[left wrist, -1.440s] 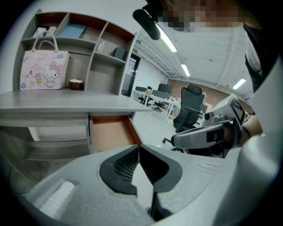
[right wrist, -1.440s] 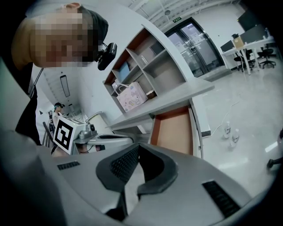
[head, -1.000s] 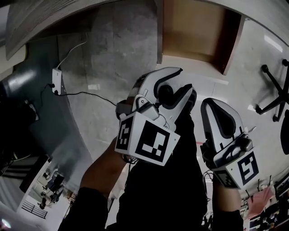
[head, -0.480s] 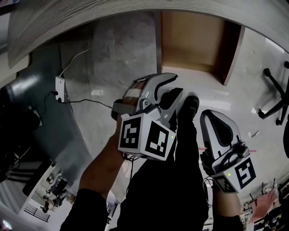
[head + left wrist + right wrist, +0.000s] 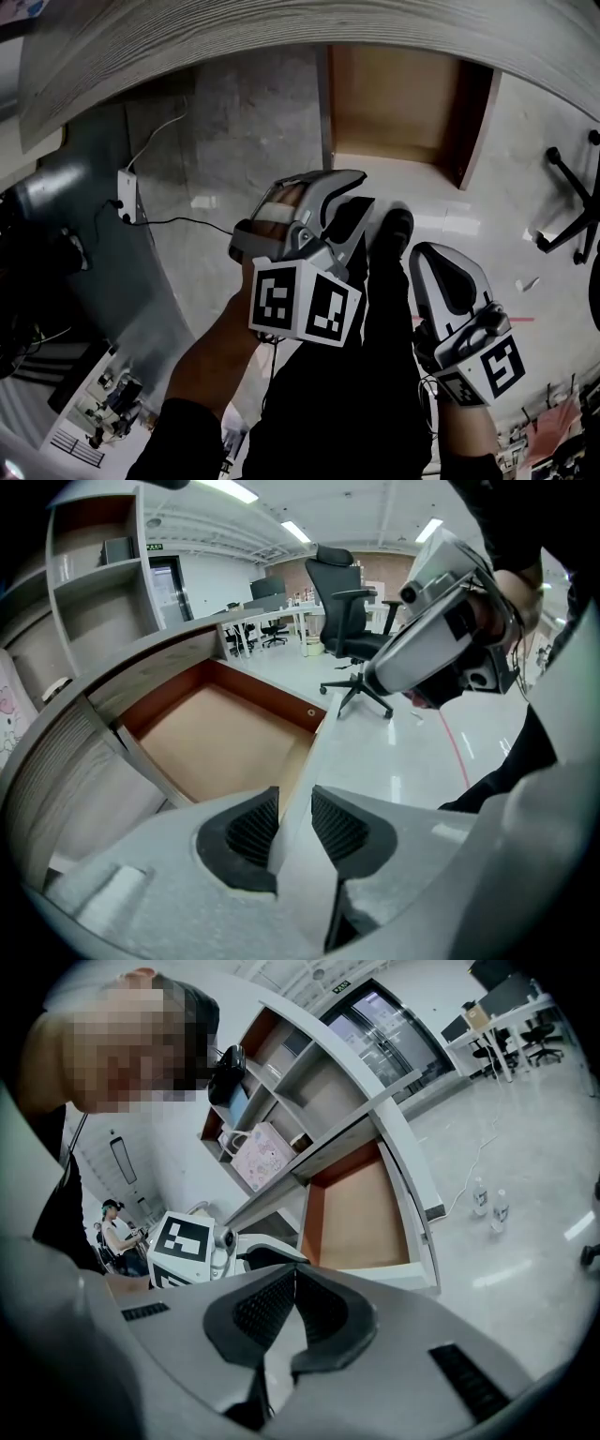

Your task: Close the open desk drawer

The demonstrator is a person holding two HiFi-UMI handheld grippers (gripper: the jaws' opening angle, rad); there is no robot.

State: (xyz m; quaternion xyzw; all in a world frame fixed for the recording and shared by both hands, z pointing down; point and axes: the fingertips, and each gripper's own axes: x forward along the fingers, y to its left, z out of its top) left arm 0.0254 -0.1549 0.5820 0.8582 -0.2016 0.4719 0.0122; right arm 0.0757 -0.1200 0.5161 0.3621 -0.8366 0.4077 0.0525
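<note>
The open desk drawer (image 5: 389, 98) juts out from under the curved desk, its brown bottom bare; it also shows in the left gripper view (image 5: 211, 738) and the right gripper view (image 5: 361, 1213). My left gripper (image 5: 349, 192) hangs in the air short of the drawer's near left corner. Its jaws have just been closing, and its pads (image 5: 251, 829) stand apart with nothing between them; only the drawer's white edge shows through the gap. My right gripper (image 5: 428, 253) is lower right, beside the left one, and its fingertips (image 5: 281, 1283) meet on nothing.
The grey wood-grain desk top (image 5: 234, 37) curves across the top. An office chair (image 5: 572, 197) stands to the right. A power strip with cable (image 5: 125, 195) lies on the floor at left. Two bottles (image 5: 487, 1206) stand beyond the drawer. My dark trouser legs and shoe (image 5: 394, 225) are below.
The left gripper has rolled and sunk a little in the head view, and its jaws look narrower. The right gripper has hardly moved. More of the drawer is in view.
</note>
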